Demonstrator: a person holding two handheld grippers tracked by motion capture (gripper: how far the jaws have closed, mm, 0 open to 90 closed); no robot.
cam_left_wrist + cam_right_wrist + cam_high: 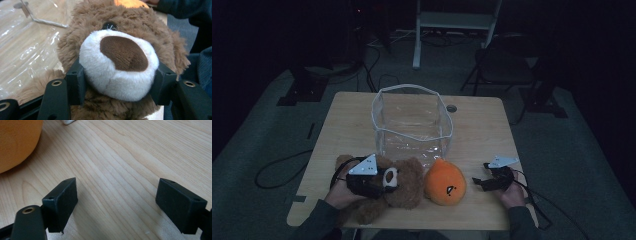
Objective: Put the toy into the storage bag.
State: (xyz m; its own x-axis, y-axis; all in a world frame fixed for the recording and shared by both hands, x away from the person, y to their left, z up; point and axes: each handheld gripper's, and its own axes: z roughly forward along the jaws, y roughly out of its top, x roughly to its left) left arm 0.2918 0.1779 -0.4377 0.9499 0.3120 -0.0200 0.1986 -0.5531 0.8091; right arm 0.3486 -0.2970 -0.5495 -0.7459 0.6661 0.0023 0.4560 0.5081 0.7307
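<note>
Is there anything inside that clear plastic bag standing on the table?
The clear plastic bag looks empty; only the wooden table shows through it. The brown teddy bear and orange plush hide its front bottom edge.

On the table, a clear bin stands at the middle, toward the far side. Just before it, near the front edge, lie 2 soft toys side by side: a teddy bear at left, a round plush touching it at right.
</note>
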